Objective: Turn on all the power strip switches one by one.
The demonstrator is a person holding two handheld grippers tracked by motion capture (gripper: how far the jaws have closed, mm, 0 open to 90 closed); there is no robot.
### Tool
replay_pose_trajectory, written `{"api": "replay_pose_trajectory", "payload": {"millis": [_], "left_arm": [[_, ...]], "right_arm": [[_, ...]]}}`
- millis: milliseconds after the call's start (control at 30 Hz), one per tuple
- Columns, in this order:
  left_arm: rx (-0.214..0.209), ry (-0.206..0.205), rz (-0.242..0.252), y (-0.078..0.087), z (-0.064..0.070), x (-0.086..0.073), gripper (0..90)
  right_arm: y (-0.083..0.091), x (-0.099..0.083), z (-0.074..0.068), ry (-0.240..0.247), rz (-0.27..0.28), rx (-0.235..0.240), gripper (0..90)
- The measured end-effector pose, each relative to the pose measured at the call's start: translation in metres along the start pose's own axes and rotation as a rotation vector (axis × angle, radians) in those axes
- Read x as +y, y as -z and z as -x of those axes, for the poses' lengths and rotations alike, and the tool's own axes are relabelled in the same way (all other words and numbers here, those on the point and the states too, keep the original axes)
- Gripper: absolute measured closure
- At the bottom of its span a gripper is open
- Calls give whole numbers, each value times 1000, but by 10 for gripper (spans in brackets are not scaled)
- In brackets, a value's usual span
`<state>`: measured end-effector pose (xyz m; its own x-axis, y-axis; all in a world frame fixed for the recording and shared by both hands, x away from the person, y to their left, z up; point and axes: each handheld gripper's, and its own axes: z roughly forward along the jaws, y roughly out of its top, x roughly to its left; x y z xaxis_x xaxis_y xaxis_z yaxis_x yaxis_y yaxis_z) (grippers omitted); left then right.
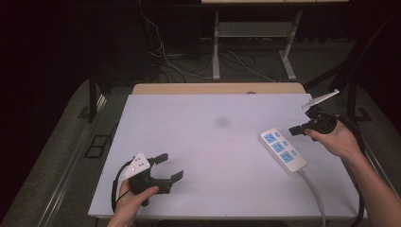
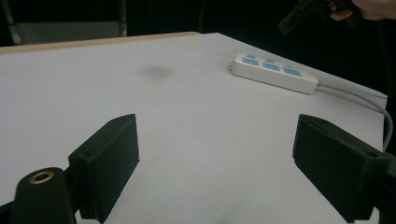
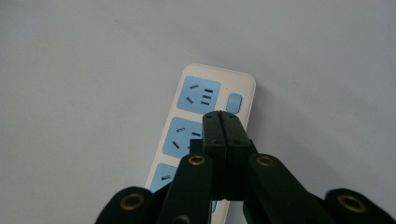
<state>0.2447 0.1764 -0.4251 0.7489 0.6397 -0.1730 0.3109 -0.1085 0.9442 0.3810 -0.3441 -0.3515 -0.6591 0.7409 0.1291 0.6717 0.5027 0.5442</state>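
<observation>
We read the step as pressing a switch on the power strip (image 1: 283, 151), which lies on the right of the counter (image 1: 198, 142). Our right gripper (image 3: 220, 116) hovers above its middle socket, jaws closed together on nothing (a blunt tip, handy for poking). Best to come straight down on the button (image 3: 234, 103). Our left gripper (image 1: 165, 166) waits well apart, jaws wide and holding nothing.
</observation>
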Motion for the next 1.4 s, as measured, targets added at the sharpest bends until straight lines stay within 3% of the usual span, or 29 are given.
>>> {"api": "replay_pose_trajectory", "payload": {"millis": [700, 1400], "left_arm": [[6, 0, 0, 3, -2, 0, 128], [10, 0, -3, 3, -2, -1, 128]], "right_arm": [[-32, 1, 6, 5, -74, -7, 900], [-50, -12, 10, -26, -92, 10, 900]]}}
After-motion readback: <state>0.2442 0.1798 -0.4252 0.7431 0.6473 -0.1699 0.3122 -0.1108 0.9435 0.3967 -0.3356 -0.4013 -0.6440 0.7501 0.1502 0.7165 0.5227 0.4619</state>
